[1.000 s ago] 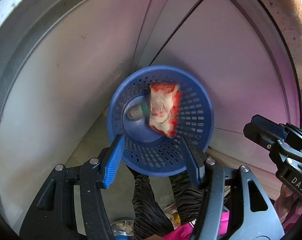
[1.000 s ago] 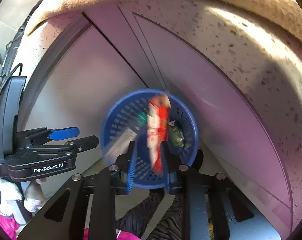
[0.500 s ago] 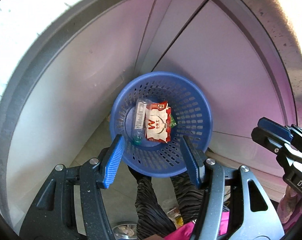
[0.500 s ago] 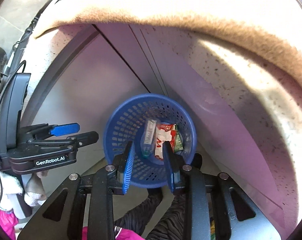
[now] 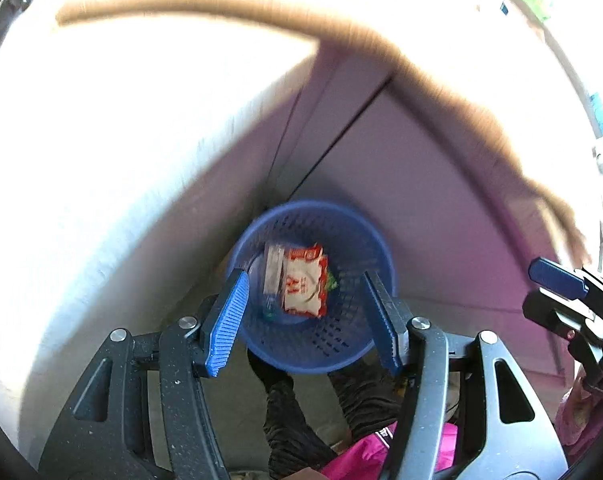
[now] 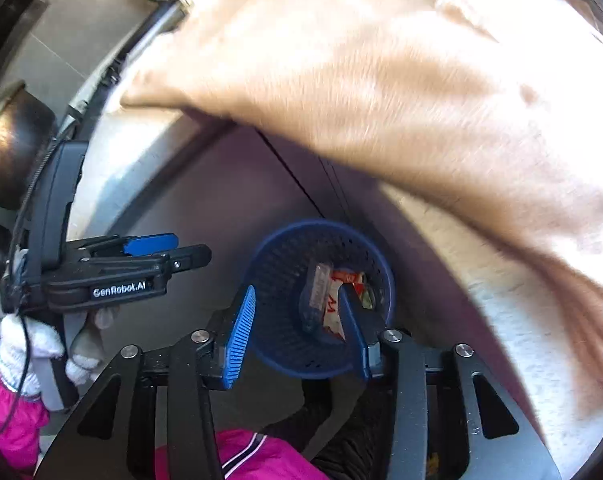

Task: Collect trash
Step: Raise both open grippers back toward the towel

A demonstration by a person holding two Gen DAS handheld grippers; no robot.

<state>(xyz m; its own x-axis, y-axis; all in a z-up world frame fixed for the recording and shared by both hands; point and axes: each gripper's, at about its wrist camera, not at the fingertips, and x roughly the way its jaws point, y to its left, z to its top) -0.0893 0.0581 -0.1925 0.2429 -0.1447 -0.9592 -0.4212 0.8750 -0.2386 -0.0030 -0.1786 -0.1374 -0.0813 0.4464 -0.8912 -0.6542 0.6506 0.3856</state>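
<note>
On the floor, in the corner where two pale lilac cabinet panels [image 5: 421,184] met, I saw one blue perforated basket [image 5: 365,240]. It stood upright, close against both panels. A speckled stone bench [image 6: 513,344] ran above the cabinet, and a tan fleece cloth [image 6: 381,80] lay draped over the bench edge. Strong light washed out the left part of the left view.

Counted contents of the basket: one red-and-white snack wrapper [image 5: 303,286], lying flat on the bottom; one clear plastic bottle [image 5: 272,276], lying just beside the wrapper on its left and touching it; one green scrap [image 5: 332,280] showing at the wrapper's right edge. I could not tell what the scrap was.

I had two tongs in view. The left tongs [image 5: 307,318] stood spread above the basket, with nothing between the blue pads. The right tongs [image 6: 297,330] were opening, also above the basket and empty; no pad touched the trash. A white-gloved hand [image 6: 33,344] held the left tongs' handle in the right view. Striped trousers and a pink garment showed at the bottom of both views.
</note>
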